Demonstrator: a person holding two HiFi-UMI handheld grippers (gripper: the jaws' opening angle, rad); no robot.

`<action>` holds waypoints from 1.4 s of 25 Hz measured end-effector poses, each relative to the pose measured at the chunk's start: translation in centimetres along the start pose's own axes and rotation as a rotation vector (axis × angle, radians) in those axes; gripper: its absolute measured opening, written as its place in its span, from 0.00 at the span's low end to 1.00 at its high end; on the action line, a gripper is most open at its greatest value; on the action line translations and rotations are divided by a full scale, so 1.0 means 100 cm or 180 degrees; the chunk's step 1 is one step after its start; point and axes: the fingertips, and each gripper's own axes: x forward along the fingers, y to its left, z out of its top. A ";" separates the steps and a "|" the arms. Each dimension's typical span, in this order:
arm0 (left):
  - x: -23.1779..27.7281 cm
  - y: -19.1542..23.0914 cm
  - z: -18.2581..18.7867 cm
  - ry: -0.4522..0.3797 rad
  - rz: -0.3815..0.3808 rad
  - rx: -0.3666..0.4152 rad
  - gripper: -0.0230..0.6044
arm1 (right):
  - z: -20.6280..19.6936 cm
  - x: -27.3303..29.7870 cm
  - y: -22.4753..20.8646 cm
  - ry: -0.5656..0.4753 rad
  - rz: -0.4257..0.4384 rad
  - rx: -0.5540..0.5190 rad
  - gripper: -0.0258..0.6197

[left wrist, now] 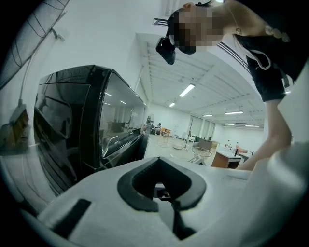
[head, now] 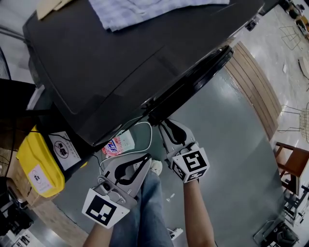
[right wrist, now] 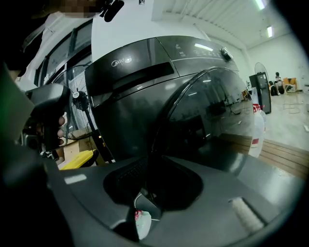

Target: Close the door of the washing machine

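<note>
The black washing machine (head: 111, 62) fills the top of the head view, with its round door (head: 193, 79) along the front, close to the cabinet. My right gripper (head: 166, 124) reaches up to the door's lower end. In the right gripper view the door's rim (right wrist: 203, 111) runs down into the narrow gap between the fingertips of the right gripper (right wrist: 157, 159), which close on it. My left gripper (head: 146, 157) hangs lower and to the left, short of the machine. Seen in its own view, the left gripper (left wrist: 157, 160) is shut and holds nothing.
A checked cloth (head: 145, 12) lies on top of the machine. A yellow bin (head: 41, 169) stands to its left, and a detergent pack (head: 118, 144) and a white cable (head: 147, 132) lie at its foot. Wooden boards (head: 256, 87) and a chair (head: 292, 164) are at the right.
</note>
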 end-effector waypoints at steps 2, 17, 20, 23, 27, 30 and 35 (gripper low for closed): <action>0.001 0.002 0.003 -0.0025 0.0013 0.0025 0.04 | 0.000 0.000 0.000 -0.0018 -0.0010 0.0044 0.16; 0.023 -0.032 0.197 -0.0546 -0.0082 0.0608 0.04 | 0.230 -0.151 -0.026 -0.0883 -0.0763 -0.0297 0.05; 0.028 -0.041 0.261 -0.0822 -0.0147 0.0910 0.04 | 0.311 -0.188 -0.021 -0.1244 -0.0887 -0.0562 0.05; 0.015 -0.054 0.305 -0.0893 -0.0166 0.1092 0.04 | 0.371 -0.227 0.002 -0.1488 -0.0982 -0.0725 0.05; 0.004 -0.067 0.371 -0.1173 -0.0199 0.1404 0.04 | 0.447 -0.273 0.032 -0.1922 -0.1086 -0.1016 0.05; -0.006 -0.076 0.399 -0.1293 -0.0211 0.1491 0.04 | 0.473 -0.299 0.055 -0.2069 -0.1114 -0.1130 0.05; -0.014 -0.087 0.429 -0.1466 -0.0267 0.1580 0.04 | 0.492 -0.319 0.080 -0.2202 -0.1210 -0.1282 0.05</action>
